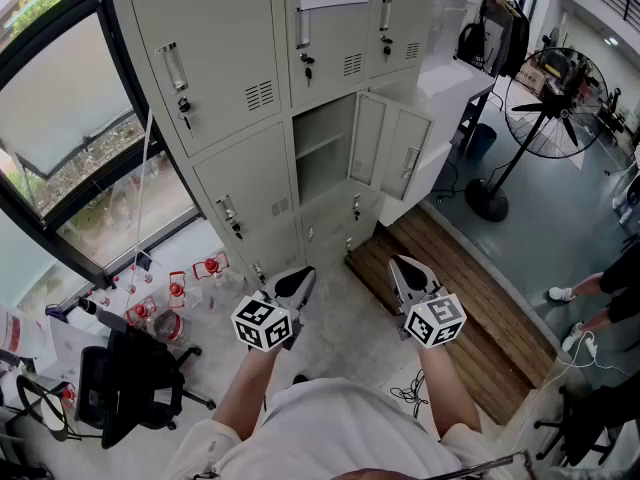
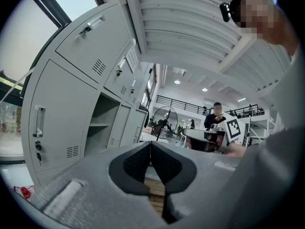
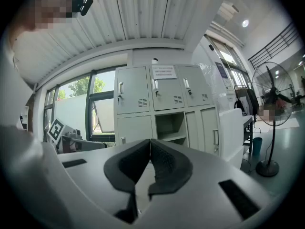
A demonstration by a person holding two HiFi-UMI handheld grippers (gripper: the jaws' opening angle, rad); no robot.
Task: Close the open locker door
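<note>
A grey bank of lockers (image 1: 240, 88) stands ahead, with one middle compartment (image 1: 322, 146) open and its door (image 1: 392, 145) swung out to the right. The open compartment (image 3: 170, 126) shows a shelf inside, and the door (image 3: 211, 128) hangs beside it. From the left gripper view the open compartment (image 2: 102, 124) and the door (image 2: 132, 125) lie ahead. My left gripper (image 1: 298, 284) and right gripper (image 1: 405, 273) are held level well short of the lockers. Both have their jaws shut with nothing between them, tips meeting (image 2: 150, 144) (image 3: 150, 141).
A standing fan (image 1: 548, 93) is at the right on the grey floor. A wooden platform (image 1: 450, 288) lies at the foot of the lockers. A black office chair (image 1: 130, 378) and several red-topped bottles (image 1: 175, 293) sit at the left by the window. People stand at the far right (image 1: 600, 293).
</note>
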